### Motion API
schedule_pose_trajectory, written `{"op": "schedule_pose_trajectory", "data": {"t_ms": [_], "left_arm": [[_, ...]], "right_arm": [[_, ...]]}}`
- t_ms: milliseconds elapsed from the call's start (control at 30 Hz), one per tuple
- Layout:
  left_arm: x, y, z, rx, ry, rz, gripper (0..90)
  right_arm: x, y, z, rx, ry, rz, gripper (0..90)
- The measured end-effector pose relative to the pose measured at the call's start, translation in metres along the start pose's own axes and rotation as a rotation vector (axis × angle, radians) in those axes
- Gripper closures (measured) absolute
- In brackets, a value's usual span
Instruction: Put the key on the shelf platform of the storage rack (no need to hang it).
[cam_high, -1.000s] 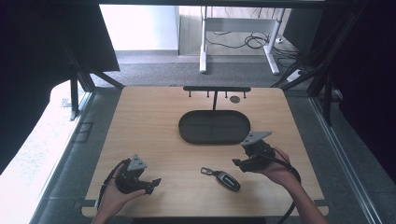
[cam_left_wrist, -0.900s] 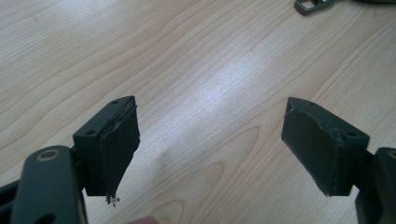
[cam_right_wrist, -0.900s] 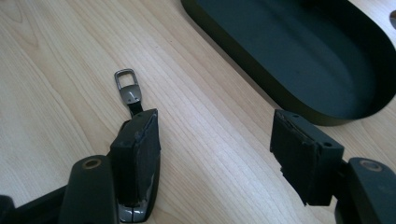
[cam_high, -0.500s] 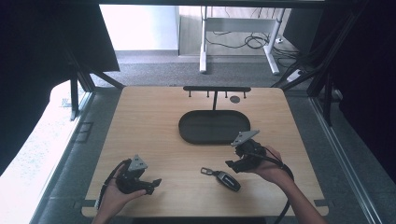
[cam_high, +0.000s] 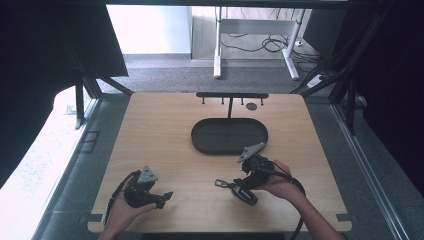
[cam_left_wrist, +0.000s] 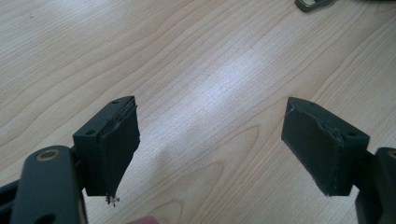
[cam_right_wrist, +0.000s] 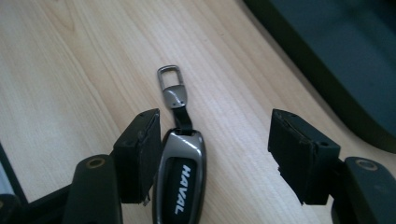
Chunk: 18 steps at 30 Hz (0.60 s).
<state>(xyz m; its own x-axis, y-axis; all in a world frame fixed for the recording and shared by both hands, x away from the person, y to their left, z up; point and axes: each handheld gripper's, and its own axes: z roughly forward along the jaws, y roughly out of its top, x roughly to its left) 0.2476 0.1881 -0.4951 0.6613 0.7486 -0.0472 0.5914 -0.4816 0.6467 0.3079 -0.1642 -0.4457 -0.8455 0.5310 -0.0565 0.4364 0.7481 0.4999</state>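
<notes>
Key fob (cam_right_wrist: 180, 179) lies between my right tongs (cam_right_wrist: 215, 154), which are spread wide and hold nothing; it sits hard against the left-hand jaw, with plenty of bare wood between it and the other jaw, so I judge the tongs need to shift sideways before they close, or the fob will be pushed rather than pinched. Its long axis runs along the line of my jaws, the strap and metal clip (cam_right_wrist: 169, 81) pointing away from me; the near end of the fob is cut off at the bottom of the right gripper view. From above, the fob (cam_high: 243, 193) rests near the front edge of the table (cam_high: 150, 125), right of centre, just in front of the dark oval tray (cam_high: 200, 142); my right hand (cam_high: 280, 182) is by far the nearer. My left tongs (cam_left_wrist: 208, 149) are released too, over bare wood near the front left corner, well apart from the fob; whether the right jaw touches the fob I cannot tell.
</notes>
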Motion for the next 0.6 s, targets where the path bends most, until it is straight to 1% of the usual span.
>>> {"op": "schedule_pose_trajectory", "data": {"t_ms": [133, 233, 367, 467, 500, 600], "left_arm": [[0.0, 0.0, 0.001, 0.001, 0.0, 0.001, 19.6], [0.0, 0.0, 0.001, 0.008, -0.002, 0.004, 19.6], [-0.001, 0.0, 0.002, 0.011, -0.003, 0.003, 19.6], [-0.001, 0.0, 0.003, 0.014, -0.004, 0.003, 19.6], [-0.001, 0.0, 0.003, 0.014, -0.004, 0.003, 19.6], [-0.002, 0.0, 0.004, 0.013, -0.005, 0.003, 19.6]], "right_arm": [[0.005, -0.002, 0.007, 0.023, 0.007, -0.006, 34.9], [0.005, -0.003, 0.009, 0.029, 0.008, -0.003, 34.8], [0.005, -0.006, 0.013, 0.05, 0.004, 0.009, 34.3], [0.005, -0.008, 0.014, 0.058, 0.006, 0.01, 34.0], [0.005, -0.009, 0.017, 0.07, 0.003, 0.009, 33.5], [0.005, -0.01, 0.02, 0.084, -0.001, 0.006, 33.0]]}}
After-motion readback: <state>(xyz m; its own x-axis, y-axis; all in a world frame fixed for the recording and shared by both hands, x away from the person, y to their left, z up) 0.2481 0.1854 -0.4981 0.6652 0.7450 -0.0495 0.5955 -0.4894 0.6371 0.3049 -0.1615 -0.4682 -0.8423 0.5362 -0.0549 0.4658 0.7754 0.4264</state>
